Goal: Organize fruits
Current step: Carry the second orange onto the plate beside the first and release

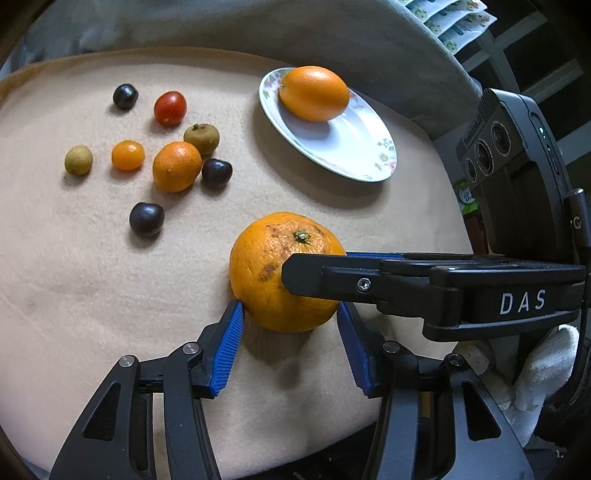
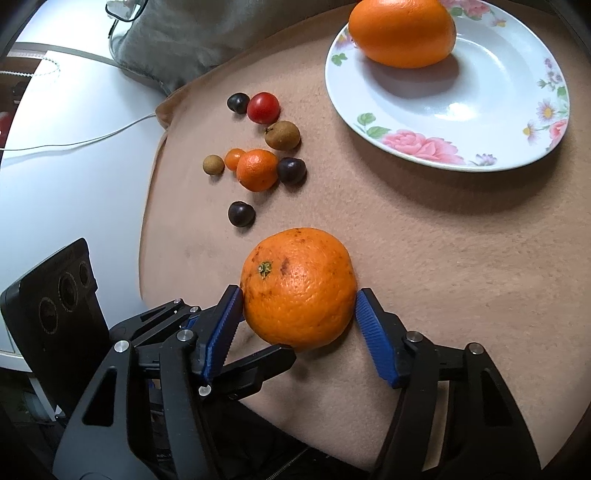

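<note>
A large speckled orange (image 1: pixel 273 273) (image 2: pixel 299 288) sits on the tan cloth (image 1: pixel 92 277) between both grippers. My left gripper (image 1: pixel 290 314) has its blue pads (image 1: pixel 231 343) touching the orange's two sides. My right gripper (image 2: pixel 299 306) also closes on it, its pads (image 2: pixel 373 328) against the sides; in the left wrist view its finger (image 1: pixel 321 275) crosses the orange. A second orange (image 1: pixel 314 93) (image 2: pixel 402 33) lies on the floral white plate (image 1: pixel 354 151) (image 2: pixel 461 122) beyond.
Several small fruits lie to the far left: a mandarin (image 1: pixel 176 166) (image 2: pixel 257 170), a red tomato (image 1: pixel 170 108) (image 2: pixel 263 107), dark plums (image 1: pixel 146 219) (image 2: pixel 241 213), brownish longans (image 1: pixel 202 138). A grey pillow (image 1: pixel 258 29) lies behind the cloth. A white table with cables (image 2: pixel 74 177) lies left.
</note>
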`<state>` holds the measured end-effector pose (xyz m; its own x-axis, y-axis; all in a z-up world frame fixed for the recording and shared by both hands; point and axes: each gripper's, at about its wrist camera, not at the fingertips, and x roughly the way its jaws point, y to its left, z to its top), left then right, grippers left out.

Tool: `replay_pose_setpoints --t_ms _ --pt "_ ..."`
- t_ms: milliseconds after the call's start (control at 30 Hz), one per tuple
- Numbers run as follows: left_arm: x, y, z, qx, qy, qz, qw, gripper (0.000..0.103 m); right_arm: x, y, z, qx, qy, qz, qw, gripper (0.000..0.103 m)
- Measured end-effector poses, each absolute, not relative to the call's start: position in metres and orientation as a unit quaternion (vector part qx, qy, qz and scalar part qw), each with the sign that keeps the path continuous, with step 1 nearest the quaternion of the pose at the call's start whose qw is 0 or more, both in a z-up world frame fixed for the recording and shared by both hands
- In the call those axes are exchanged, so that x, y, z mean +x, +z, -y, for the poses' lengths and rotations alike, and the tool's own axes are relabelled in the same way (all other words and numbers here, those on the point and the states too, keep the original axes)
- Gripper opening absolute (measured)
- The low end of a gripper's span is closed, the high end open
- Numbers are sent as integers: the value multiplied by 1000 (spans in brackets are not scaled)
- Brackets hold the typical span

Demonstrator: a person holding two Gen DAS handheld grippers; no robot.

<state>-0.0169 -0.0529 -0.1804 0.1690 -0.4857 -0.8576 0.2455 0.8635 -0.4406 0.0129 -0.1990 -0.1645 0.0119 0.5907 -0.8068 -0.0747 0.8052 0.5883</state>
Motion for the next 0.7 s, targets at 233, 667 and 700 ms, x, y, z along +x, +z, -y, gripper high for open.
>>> replay_pose_setpoints --t_ms 233,667,700 --pt "-17 -169 60 -91 -247 -586 766 51 13 -151 205 195 245 -649 694 66" --pt "2 -145 78 -83 -263 -563 780 51 28 -124 230 200 234 -625 717 66" --pt "5 -143 82 -82 -265 -561 780 51 30 -123 233 201 232 -623 719 66"
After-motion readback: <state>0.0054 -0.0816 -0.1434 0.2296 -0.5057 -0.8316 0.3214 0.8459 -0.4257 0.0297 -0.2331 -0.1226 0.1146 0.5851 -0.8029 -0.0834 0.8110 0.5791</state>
